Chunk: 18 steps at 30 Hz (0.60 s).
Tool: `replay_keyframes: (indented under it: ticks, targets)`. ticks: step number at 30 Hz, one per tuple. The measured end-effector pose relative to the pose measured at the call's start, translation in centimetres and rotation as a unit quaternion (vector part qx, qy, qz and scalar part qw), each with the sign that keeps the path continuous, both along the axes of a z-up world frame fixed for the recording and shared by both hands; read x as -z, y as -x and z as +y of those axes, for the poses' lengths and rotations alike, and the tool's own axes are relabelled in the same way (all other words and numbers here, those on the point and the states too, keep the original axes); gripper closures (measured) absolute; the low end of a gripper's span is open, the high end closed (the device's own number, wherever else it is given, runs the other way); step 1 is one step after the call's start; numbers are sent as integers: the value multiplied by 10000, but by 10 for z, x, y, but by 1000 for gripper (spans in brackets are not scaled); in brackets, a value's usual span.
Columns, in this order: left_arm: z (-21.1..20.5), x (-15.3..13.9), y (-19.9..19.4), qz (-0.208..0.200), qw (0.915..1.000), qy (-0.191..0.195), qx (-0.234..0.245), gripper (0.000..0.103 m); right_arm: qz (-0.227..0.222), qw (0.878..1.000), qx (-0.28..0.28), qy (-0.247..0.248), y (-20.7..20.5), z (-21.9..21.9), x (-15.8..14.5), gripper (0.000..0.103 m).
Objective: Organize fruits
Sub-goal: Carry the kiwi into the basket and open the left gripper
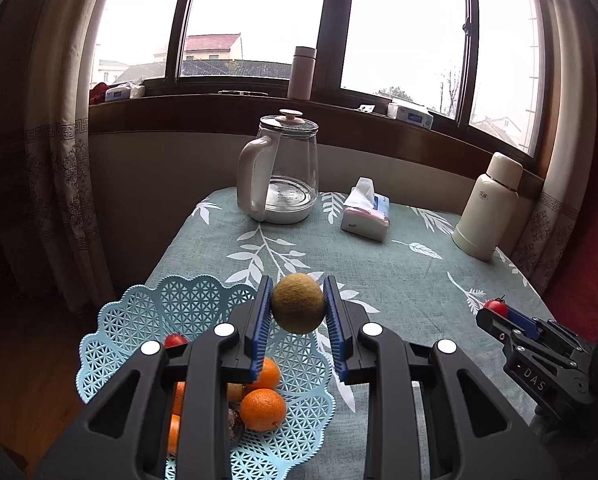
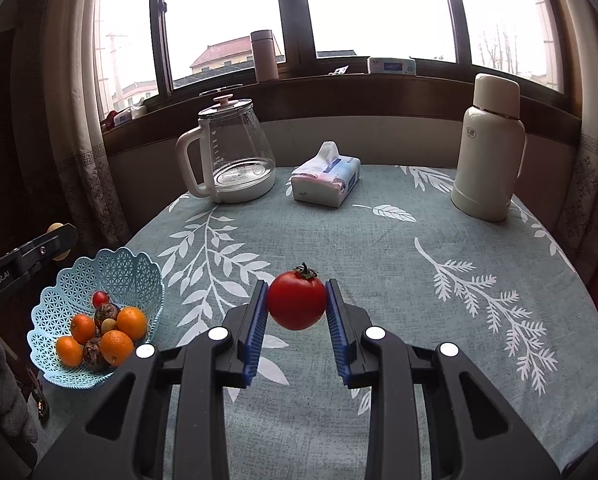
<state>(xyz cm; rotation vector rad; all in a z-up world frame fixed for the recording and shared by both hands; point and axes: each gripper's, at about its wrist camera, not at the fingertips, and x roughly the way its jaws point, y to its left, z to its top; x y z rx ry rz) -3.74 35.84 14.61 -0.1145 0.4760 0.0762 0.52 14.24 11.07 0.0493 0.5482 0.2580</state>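
Note:
My left gripper (image 1: 298, 308) is shut on a brown-green kiwi (image 1: 298, 303), held above the near rim of a light-blue lattice basket (image 1: 171, 300). Oranges (image 1: 263, 409) and a small red tomato (image 1: 175, 340) lie in the basket, partly hidden by the fingers. My right gripper (image 2: 297, 302) is shut on a red tomato (image 2: 297, 300) with a green stem, held over the tablecloth to the right of the basket (image 2: 119, 268). That basket holds several oranges (image 2: 117, 346), dark round fruits (image 2: 106, 313) and a small tomato (image 2: 100, 298). The right gripper (image 1: 495, 310) also shows at the left view's right edge.
A glass kettle (image 2: 235, 152), a tissue pack (image 2: 325, 180) and a cream thermos (image 2: 487, 148) stand along the table's far side below the window sill. The leaf-patterned tablecloth (image 2: 379, 248) covers the table. Curtains hang at both sides. The basket sits at the table's left edge.

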Motion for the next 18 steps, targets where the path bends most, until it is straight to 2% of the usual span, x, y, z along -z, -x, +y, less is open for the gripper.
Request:
replay_keyframes:
  ticks: [8,18]
  targets:
    - [18,0,3,4,9993,-115,-353,77,-166,9997,-81,-161,17,-3,-11,74]
    - [22,4,1,75,9985,-279,-467,76,-283,9983,-398,-326,38,7,-23,74]
